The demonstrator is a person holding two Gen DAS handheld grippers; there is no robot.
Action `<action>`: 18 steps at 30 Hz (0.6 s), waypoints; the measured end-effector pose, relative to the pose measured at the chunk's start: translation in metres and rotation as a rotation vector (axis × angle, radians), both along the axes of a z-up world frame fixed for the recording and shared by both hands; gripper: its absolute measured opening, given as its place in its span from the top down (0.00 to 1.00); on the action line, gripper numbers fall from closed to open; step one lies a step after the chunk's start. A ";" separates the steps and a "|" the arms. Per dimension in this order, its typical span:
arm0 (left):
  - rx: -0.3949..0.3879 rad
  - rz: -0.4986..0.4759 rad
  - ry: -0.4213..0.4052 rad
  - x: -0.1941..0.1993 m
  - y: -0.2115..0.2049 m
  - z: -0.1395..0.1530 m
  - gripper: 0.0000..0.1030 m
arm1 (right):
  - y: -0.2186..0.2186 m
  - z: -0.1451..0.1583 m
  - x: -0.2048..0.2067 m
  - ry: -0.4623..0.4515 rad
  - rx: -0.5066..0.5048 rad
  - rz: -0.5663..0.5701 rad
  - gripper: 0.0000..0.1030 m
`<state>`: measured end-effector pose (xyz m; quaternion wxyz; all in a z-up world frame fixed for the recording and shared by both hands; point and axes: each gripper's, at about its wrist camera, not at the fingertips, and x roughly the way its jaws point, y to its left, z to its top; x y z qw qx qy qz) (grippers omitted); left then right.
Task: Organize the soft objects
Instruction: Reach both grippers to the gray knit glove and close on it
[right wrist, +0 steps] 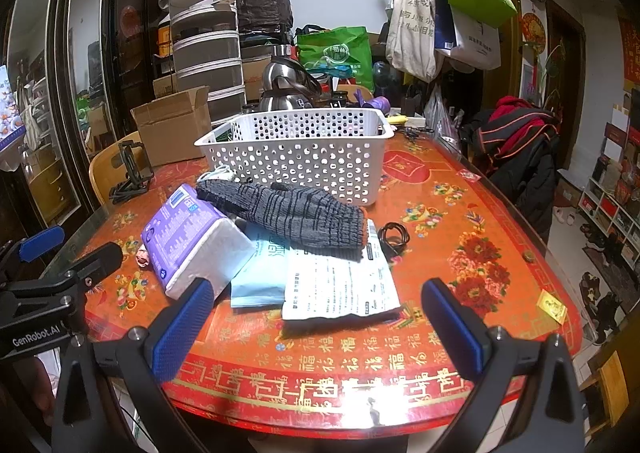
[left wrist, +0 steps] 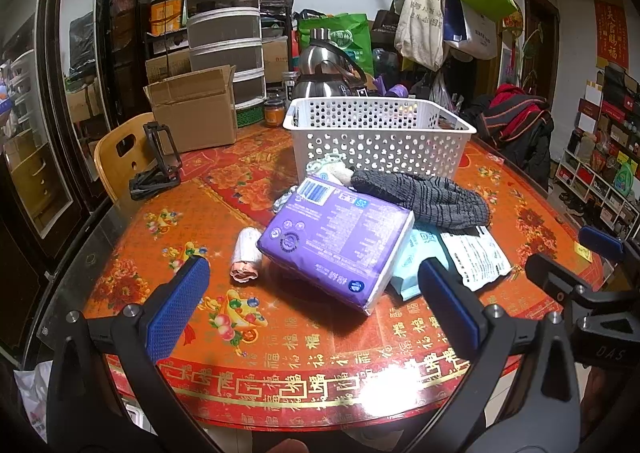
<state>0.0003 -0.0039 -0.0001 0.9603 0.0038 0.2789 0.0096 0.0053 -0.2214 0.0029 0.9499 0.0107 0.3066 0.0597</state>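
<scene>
Both hand-held grippers, left [left wrist: 310,301] and right [right wrist: 316,321], gape empty before the basket [left wrist: 376,133]; the purple pack [left wrist: 336,241] looks light, squashy, slippery, best pinched across its short sides.

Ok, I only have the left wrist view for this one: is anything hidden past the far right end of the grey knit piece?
Observer: Yes. A coiled black cord lies on the table just right of the grey knit piece.
Operator: Is the right gripper holding anything?
Observer: No. The right gripper is open, with nothing between its pads.
Operator: What is it facing?
Observer: The white printed pouch, which lies flat straight ahead of it.
</scene>
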 end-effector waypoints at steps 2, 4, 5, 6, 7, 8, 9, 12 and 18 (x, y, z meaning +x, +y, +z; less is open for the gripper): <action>-0.002 0.006 -0.019 -0.001 0.002 0.002 0.00 | -0.007 0.000 0.001 -0.016 0.015 -0.010 0.00; -0.002 0.027 -0.049 -0.002 0.008 0.004 0.00 | -0.023 -0.003 0.005 -0.025 0.063 -0.030 0.00; -0.014 0.036 -0.058 -0.001 0.013 0.004 0.00 | -0.030 -0.005 0.007 -0.033 0.088 -0.040 0.00; -0.042 0.035 -0.055 0.002 0.019 0.003 0.00 | -0.038 -0.009 0.009 -0.045 0.108 -0.048 0.00; -0.065 0.026 -0.044 0.006 0.024 0.001 0.00 | -0.044 -0.012 0.010 -0.053 0.116 -0.050 0.00; -0.084 0.016 -0.026 0.012 0.029 -0.002 0.00 | -0.047 -0.019 0.014 -0.040 0.108 -0.041 0.00; -0.084 0.020 -0.011 0.017 0.034 -0.006 0.00 | -0.048 -0.023 0.018 -0.024 0.102 -0.030 0.00; -0.072 0.041 0.023 0.028 0.044 -0.018 0.00 | -0.043 -0.034 0.026 0.011 0.109 0.005 0.00; -0.122 -0.024 0.062 0.044 0.059 -0.038 0.00 | -0.007 -0.050 0.038 0.058 0.115 0.113 0.00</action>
